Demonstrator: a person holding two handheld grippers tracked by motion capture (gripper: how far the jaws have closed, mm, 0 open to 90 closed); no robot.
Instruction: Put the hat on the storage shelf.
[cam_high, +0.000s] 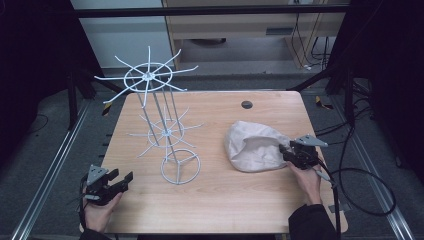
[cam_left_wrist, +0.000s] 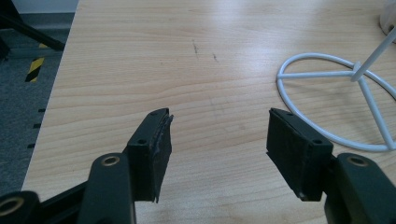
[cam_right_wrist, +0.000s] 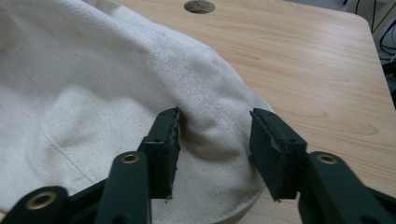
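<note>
The hat (cam_right_wrist: 93, 93) brim is straddled, not yet pinched, by the right gripper (cam_right_wrist: 212, 140) for lifting; the left gripper (cam_left_wrist: 217, 144) is kept released beside the rack (cam_high: 165, 132).

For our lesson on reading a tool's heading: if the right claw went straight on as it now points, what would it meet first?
The right claw would first meet the cream cloth hat; a fold already sits between its jaws.

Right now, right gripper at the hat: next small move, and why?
Probably close the right gripper on the hat. Its jaws straddle a raised fold at the hat's edge, the left pad at the cloth, the other pad apart from it, so nothing is clamped yet. The left gripper stands open over bare table, beside the white wire stand.
</note>
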